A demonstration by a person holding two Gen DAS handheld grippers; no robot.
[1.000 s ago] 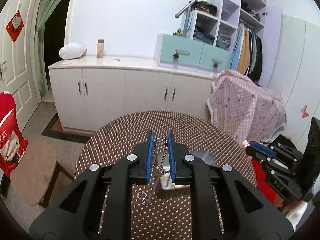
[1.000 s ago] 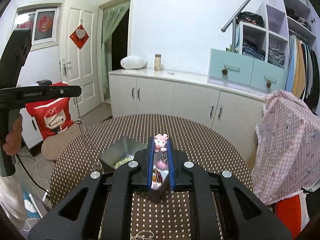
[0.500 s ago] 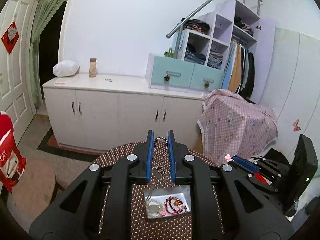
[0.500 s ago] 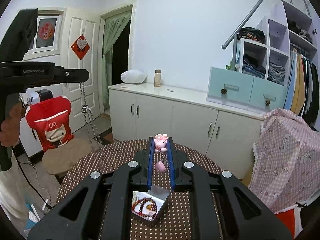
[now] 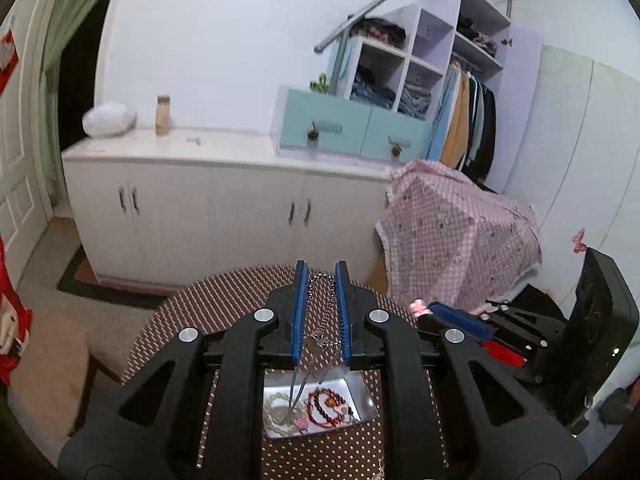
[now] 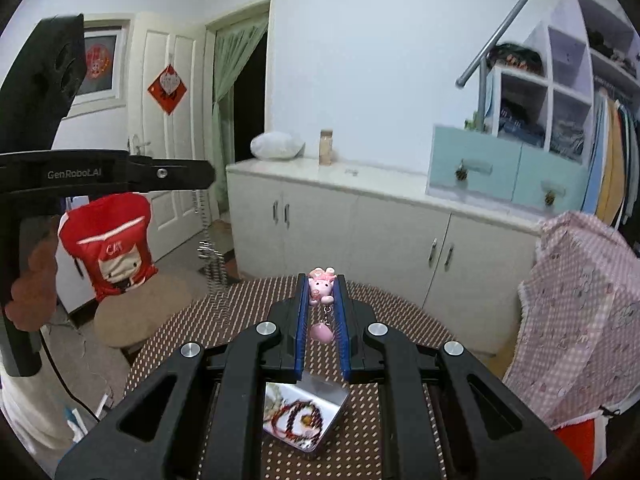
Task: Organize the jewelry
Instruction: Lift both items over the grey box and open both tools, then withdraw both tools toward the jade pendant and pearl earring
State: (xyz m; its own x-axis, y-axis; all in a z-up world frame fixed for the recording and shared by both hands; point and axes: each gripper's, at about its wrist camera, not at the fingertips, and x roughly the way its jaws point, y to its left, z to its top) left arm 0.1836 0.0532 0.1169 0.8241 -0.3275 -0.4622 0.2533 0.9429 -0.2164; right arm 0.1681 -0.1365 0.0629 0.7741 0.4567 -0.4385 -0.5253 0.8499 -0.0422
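Observation:
My left gripper (image 5: 321, 276) is shut on a silver ball chain (image 5: 320, 308) looped between its blue pads; the chain hangs down, and its lower end reaches into the metal tray (image 5: 370, 398). The tray holds a red bead bracelet (image 5: 324, 404), a pale bead strand and small pink pieces. My right gripper (image 6: 321, 286) is shut on a pink pig charm (image 6: 320, 286), with a pink drop dangling under it, above the same tray (image 6: 338, 400). The left gripper (image 6: 192, 176) shows in the right wrist view with the chain (image 6: 210, 256) hanging from it.
The tray rests on a round table with a brown dotted cloth (image 5: 224, 300). White cabinets (image 5: 200, 200) run along the far wall. A pink checked cover (image 5: 460, 232) is draped to the right, and a stool with a red bag (image 6: 108, 248) stands left.
Both grippers have risen above the table, carrying the chain and the pig charm. The tray, earlier hidden behind the fingers, now lies in plain view below them.

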